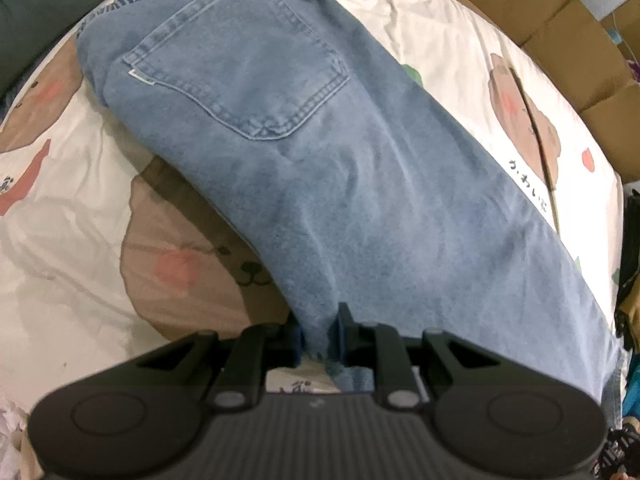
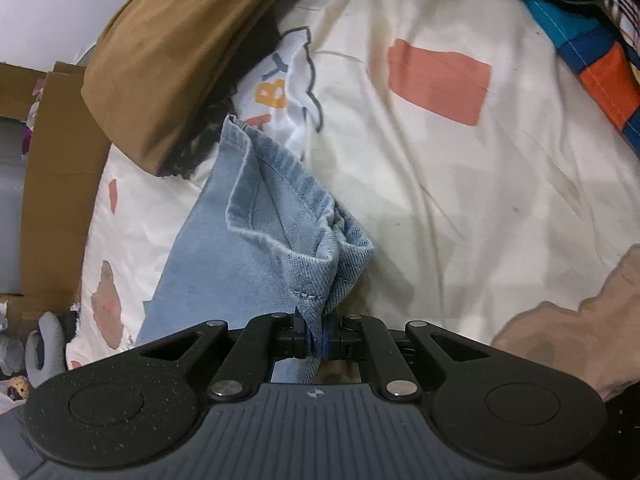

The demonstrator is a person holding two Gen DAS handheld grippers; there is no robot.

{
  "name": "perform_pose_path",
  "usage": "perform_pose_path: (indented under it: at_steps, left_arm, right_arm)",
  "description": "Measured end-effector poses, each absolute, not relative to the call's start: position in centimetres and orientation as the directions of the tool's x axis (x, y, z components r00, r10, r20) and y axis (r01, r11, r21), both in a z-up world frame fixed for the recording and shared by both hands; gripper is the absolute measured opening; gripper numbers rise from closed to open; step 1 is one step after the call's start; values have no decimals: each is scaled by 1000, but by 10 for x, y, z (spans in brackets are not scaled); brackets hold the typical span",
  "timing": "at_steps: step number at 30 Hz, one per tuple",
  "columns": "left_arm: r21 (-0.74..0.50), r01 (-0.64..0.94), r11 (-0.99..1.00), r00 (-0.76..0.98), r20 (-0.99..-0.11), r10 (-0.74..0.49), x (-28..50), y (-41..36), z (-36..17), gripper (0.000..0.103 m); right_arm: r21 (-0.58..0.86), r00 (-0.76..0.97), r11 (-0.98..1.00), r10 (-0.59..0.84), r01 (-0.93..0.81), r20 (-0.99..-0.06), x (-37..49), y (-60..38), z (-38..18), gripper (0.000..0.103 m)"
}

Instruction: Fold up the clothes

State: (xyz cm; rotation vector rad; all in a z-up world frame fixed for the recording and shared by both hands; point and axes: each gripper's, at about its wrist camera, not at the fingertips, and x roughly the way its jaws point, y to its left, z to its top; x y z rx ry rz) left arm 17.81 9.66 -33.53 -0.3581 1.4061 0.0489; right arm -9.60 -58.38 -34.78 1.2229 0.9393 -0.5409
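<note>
1. My left gripper point(image 1: 320, 336) pinched the jeans point(image 1: 304, 152) at the frayed hem; they ran toward 11 o'clock across the bedsheet point(image 1: 72, 216).
2. My right gripper point(image 2: 318, 336) clamped the hem corner point(image 2: 320, 264).
3. I judged both should travel level together.
4. A brown garment point(image 2: 172, 60) crowded 11 o'clock.

Bare bedsheet point(image 2: 460, 184) right of jeans point(image 2: 256, 248) hem: open room. Brown garment point(image 2: 172, 60) and white printed cloth point(image 2: 294, 92) crowd just beyond hem. Cardboard box point(image 2: 52, 184) walls bed's left edge. Colourful fabric point(image 2: 592, 40) blocks far right corner. Cardboard boxes point(image 1: 560, 40) line far side beyond sheet.
</note>
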Motion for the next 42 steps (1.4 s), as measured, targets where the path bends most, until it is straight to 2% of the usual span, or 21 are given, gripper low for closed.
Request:
perform_pose_path:
  at_steps: [8, 14, 17, 21, 24, 34, 42]
  left_arm:
    - [-216, -236, 947, 136, -973, -188, 173, 96, -339, 17]
    - [-160, -232, 960, 71, -987, -147, 178, 88, -355, 23]
    - [-145, -211, 967, 81, -988, -131, 181, 90, -348, 25]
    - [-142, -220, 965, 117, -986, -118, 186, 97, -334, 27]
    - [-144, -223, 964, 142, -983, -114, 189, 101, -324, 29]
    - [-151, -211, 966, 195, -975, -109, 193, 97, -314, 34]
    - [-147, -201, 968, 209, -972, -104, 211, 98, -323, 35]
  right_arm:
    - [527, 517, 230, 105, 818, -849, -117, -592, -349, 4]
    - [433, 424, 260, 91, 863, -901, -123, -598, -360, 15]
    - [389, 389, 277, 57, 879, -919, -124, -602, -353, 27]
    - [340, 367, 340, -15, 877, -930, -123, -611, -338, 29]
    - [346, 395, 414, -38, 842, -918, -114, -616, -328, 42]
    - [317, 412, 612, -17, 725, -911, -60, -615, -342, 42]
    - [205, 328, 694, -49, 691, -943, -43, -618, -367, 41]
